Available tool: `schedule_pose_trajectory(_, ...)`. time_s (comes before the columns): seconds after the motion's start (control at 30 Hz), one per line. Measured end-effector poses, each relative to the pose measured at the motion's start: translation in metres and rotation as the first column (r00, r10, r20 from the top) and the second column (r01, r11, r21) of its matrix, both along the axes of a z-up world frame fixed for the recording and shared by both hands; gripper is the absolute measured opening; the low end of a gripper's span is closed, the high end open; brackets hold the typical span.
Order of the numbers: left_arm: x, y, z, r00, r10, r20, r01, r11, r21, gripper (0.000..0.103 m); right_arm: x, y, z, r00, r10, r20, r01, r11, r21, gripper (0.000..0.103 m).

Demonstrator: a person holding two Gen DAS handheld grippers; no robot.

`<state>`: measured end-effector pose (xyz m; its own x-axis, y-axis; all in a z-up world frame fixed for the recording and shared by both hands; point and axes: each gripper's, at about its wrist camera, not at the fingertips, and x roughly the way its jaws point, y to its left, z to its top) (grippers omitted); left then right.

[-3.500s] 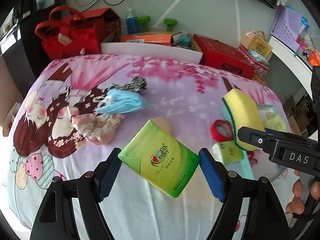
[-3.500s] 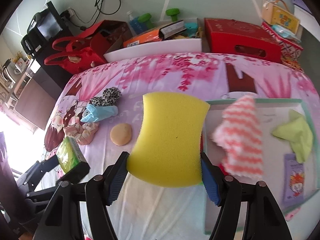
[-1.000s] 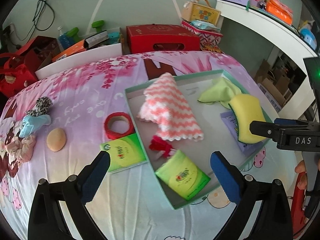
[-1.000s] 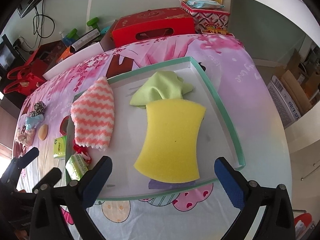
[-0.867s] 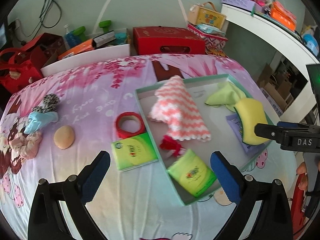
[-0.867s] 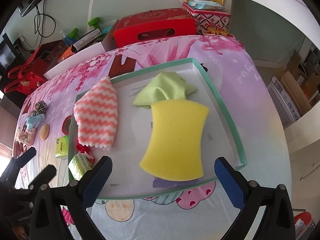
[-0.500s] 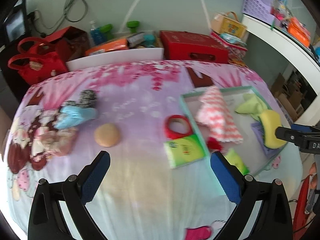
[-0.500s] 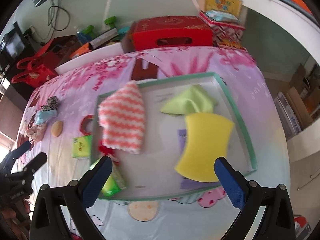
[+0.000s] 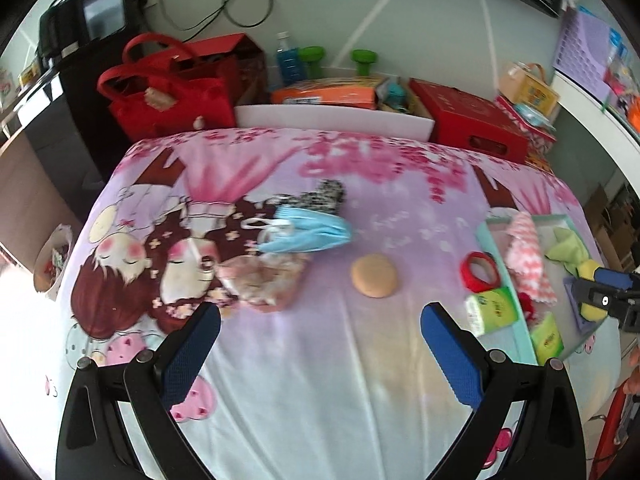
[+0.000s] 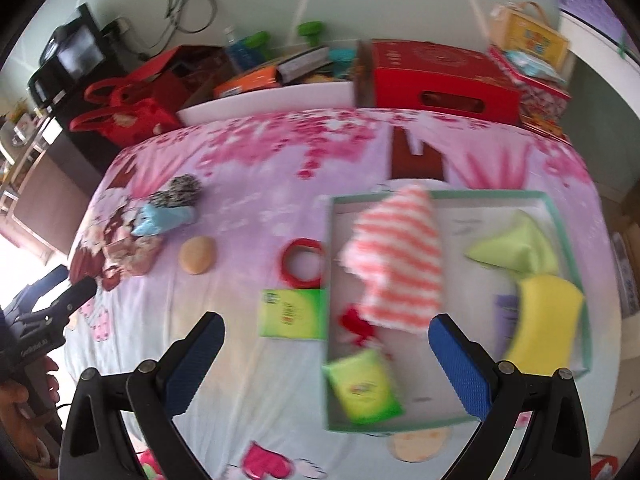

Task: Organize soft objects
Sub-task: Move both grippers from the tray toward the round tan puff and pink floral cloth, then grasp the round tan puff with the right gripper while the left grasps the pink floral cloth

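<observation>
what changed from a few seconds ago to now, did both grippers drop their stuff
Yes. The left gripper let go of the green tissue pack, now lying in the tray, and has swung back toward the face mask. The right gripper released the yellow sponge into the tray and pulled back. Both are open and empty. The tan puff, red tape roll and second tissue pack stayed on the cloth.

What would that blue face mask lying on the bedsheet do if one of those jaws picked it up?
The blue face mask lies crumpled with a white ear loop sticking out, so it would probably hang limp and floppy. It looks thin, so likely very light. It touches the speckled fabric piece and the pinkish cloth, so a push might drag those along.
</observation>
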<state>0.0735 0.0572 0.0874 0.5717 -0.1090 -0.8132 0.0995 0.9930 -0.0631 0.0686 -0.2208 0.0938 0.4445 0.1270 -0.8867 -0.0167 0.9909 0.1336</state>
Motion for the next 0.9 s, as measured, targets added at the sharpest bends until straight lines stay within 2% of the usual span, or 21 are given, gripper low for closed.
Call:
schedule_pose_trajectory(0.17, 0.012, 0.032, 0.000, 0.999, 0.036, -0.019, -0.036, 0.999, -0.005, 0.100, 0.016, 0.041, 0.001, 0.998, 0.059, 0.004, -0.059, 0.998, 0.007, 0.103)
schedule_pose_trajectory(0.33, 0.026, 0.056, -0.013, 0.994, 0.071, -0.088, -0.076, 0.996, -0.045, 0.100, 0.030, 0.078, -0.009, 0.994, 0.108, -0.012, -0.108, 0.994, 0.007, 0.103)
schedule_pose_trajectory(0.67, 0.053, 0.067, -0.050, 0.988, 0.069, -0.138, -0.083, 0.992, -0.094, 0.100, 0.066, 0.126, -0.062, 0.979, 0.178, -0.094, -0.178, 0.984, 0.009, 0.102)
schedule_pose_trajectory(0.9, 0.071, 0.065, -0.071, 0.985, 0.040, -0.167, -0.062, 0.990, -0.129, 0.087, 0.086, 0.148, -0.094, 0.969, 0.204, -0.141, -0.204, 0.979, 0.017, 0.091)
